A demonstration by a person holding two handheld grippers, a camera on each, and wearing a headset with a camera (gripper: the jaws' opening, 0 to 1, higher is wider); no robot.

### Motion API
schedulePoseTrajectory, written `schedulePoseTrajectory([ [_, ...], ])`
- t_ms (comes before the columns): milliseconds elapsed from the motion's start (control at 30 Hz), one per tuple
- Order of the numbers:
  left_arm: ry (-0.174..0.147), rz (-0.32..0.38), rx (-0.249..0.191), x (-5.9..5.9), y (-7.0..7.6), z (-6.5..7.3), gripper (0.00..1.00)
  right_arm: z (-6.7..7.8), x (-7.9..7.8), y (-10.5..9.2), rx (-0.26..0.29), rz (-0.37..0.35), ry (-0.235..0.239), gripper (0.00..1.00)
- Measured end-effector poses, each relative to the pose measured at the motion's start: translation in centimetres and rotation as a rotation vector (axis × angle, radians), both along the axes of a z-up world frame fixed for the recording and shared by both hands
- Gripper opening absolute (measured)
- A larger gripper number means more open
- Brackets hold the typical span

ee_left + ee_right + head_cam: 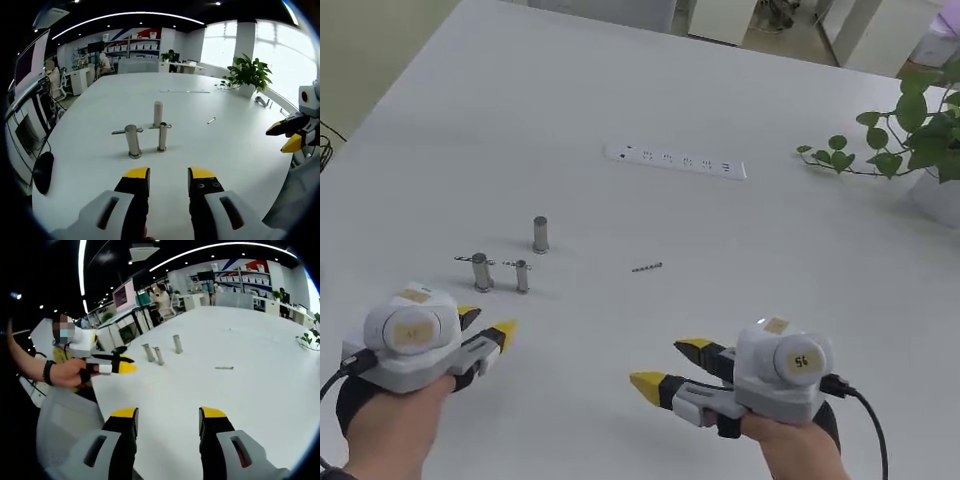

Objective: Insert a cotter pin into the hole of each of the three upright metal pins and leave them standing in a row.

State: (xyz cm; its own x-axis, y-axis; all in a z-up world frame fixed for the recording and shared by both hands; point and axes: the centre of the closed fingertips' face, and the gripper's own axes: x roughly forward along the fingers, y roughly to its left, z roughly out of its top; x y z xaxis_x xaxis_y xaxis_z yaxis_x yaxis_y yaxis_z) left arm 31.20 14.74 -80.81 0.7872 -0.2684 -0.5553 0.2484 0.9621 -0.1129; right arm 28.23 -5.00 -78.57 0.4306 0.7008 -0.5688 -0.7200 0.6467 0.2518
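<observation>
Three upright metal pins stand on the white table. The left pin (481, 271) and the middle pin (521, 275) each have a cotter pin through them. The farther pin (540, 234) has none. A loose cotter pin (647, 267) lies to their right. In the left gripper view the same pins are the left pin (132, 141), middle pin (162, 136) and far pin (157, 113), with the loose cotter pin (211, 120) at right. My left gripper (490, 328) (169, 179) is open, short of the pins. My right gripper (672, 366) (169, 420) is open and empty.
A white power strip (675, 160) lies farther back on the table. A potted plant (918, 130) stands at the right edge. The left gripper (120, 365) comes into the right gripper view from the left. A dark mouse-like object (42, 172) lies at the table's left.
</observation>
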Motion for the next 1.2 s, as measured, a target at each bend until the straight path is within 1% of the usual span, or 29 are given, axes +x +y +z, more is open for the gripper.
schedulePoseTrajectory([
  [267, -0.032, -0.014, -0.002, -0.2, 0.4, 1.4, 0.30, -0.5, 1.7, 0.6, -0.005, 0.006, -0.006, 0.51],
  [333, -0.038, -0.012, -0.001, -0.2, 0.6, 1.6, 0.30, -0.5, 2.2, 0.9, -0.008, 0.014, -0.010, 0.51],
  [400, -0.042, -0.015, -0.008, -0.1, 0.7, 1.8, 0.30, -0.6, 2.8, 1.2, -0.007, 0.018, -0.015, 0.50],
  [467, -0.048, -0.027, 0.005, -0.2, 0.7, 1.9, 0.30, -0.7, 3.5, 1.6, -0.005, 0.020, -0.015, 0.50],
  [600, -0.051, -0.034, 0.002, -0.4, 0.8, 2.2, 0.30, -0.9, 4.7, 2.6, -0.005, 0.036, -0.021, 0.50],
  [700, -0.046, -0.033, -0.013, -0.5, 0.9, 2.1, 0.30, -1.0, 5.5, 3.2, 0.001, 0.045, -0.026, 0.49],
  [767, -0.044, -0.036, -0.006, -0.6, 1.1, 2.0, 0.30, -1.1, 6.1, 3.7, 0.002, 0.050, -0.025, 0.49],
  [900, -0.042, -0.035, -0.007, -0.6, 1.3, 1.9, 0.30, -1.2, 6.9, 4.6, 0.006, 0.061, -0.028, 0.49],
  [1000, -0.044, -0.044, -0.003, -0.7, 1.0, 2.1, 0.30, -1.3, 7.9, 5.4, 0.009, 0.071, -0.032, 0.49],
  [1200, -0.050, -0.049, 0.000, -0.5, 0.9, 2.4, 0.30, -1.0, 9.3, 6.9, 0.016, 0.086, -0.042, 0.49],
])
